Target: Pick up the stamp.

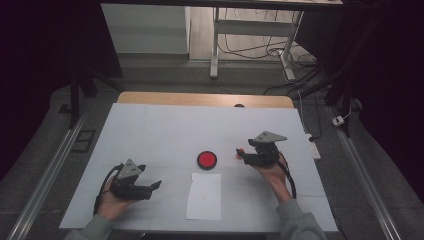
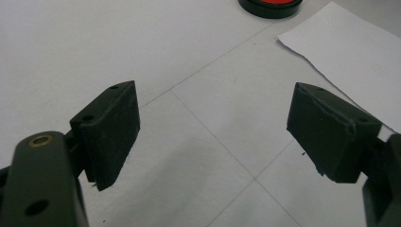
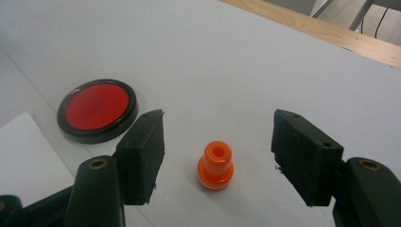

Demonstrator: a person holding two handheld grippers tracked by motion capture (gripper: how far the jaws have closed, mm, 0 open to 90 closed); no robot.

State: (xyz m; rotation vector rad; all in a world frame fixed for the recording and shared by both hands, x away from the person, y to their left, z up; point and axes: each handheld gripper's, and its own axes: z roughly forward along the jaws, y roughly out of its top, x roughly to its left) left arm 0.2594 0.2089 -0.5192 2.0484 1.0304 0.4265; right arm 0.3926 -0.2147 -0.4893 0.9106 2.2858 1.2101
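White sheeting covers the table, leaving a strip of bare wood along the far edge; beyond it stand a grey floor, table legs and loose cables. Most of the covered surface is bare, with wide free room on the far half and at the left. Near the front edge, at the centre, lies a sheet of white paper, its long sides running toward the person. Just beyond the paper's far edge, apart from it, sits a round black-rimmed red disc. Left gripper rests low in the person's hand near the front left, jaws apart over bare sheeting with nothing between them; the left gripper view adds the fold lines in the sheeting, a corner of the paper and the rim of the disc. Right gripper is held to the right of the disc, jaws spread wide. In the right gripper view a small orange stopper-like piece stands upright on the sheeting between the jaws, clear of both pads, with the disc to its left; the high view gives this piece as a small red spot at the jaw tips.
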